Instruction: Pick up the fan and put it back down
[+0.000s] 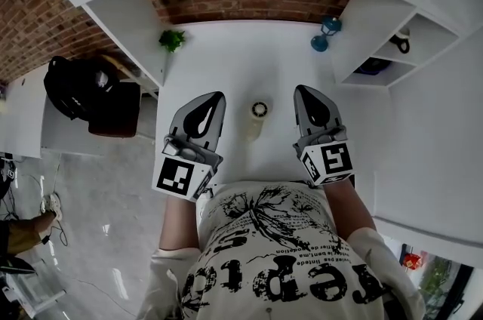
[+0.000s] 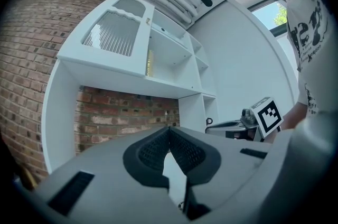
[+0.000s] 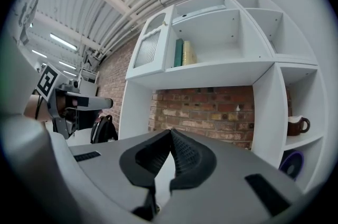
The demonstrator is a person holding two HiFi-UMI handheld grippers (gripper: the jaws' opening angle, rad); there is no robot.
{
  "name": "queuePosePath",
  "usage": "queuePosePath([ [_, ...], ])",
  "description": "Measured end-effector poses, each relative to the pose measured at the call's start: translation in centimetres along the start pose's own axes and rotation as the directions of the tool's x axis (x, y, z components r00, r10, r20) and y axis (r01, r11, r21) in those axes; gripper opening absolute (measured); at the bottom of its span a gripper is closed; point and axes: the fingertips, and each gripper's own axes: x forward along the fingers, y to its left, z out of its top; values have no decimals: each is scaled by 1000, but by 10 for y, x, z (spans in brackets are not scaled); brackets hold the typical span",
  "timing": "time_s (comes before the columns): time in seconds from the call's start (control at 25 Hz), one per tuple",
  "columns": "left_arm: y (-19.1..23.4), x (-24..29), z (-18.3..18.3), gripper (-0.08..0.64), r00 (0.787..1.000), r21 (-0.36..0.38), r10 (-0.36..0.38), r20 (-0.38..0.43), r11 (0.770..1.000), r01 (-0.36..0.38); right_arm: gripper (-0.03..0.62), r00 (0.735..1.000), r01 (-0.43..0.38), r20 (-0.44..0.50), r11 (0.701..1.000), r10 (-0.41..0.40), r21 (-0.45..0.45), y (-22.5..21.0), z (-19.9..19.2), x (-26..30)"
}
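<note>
A small blue fan on a round foot stands at the back right of the white desk, near the shelf unit. My left gripper and right gripper are held side by side over the desk's near part, both pointing towards the brick wall and well short of the fan. Each is shut with nothing between its pads, as the left gripper view and the right gripper view show. Neither gripper view shows the fan.
A cream cylinder with a ring top stands on the desk between the grippers. At the back left is a small green plant. The right-hand shelves hold a mug. A black backpack rests on a chair to the left.
</note>
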Motion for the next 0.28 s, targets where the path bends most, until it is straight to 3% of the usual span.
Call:
queuePosePath([
  [0.28, 6, -9, -6, 14, 999, 30, -21, -34, 999, 22, 12, 1000, -4, -22, 1000, 3, -27, 11, -5, 3],
])
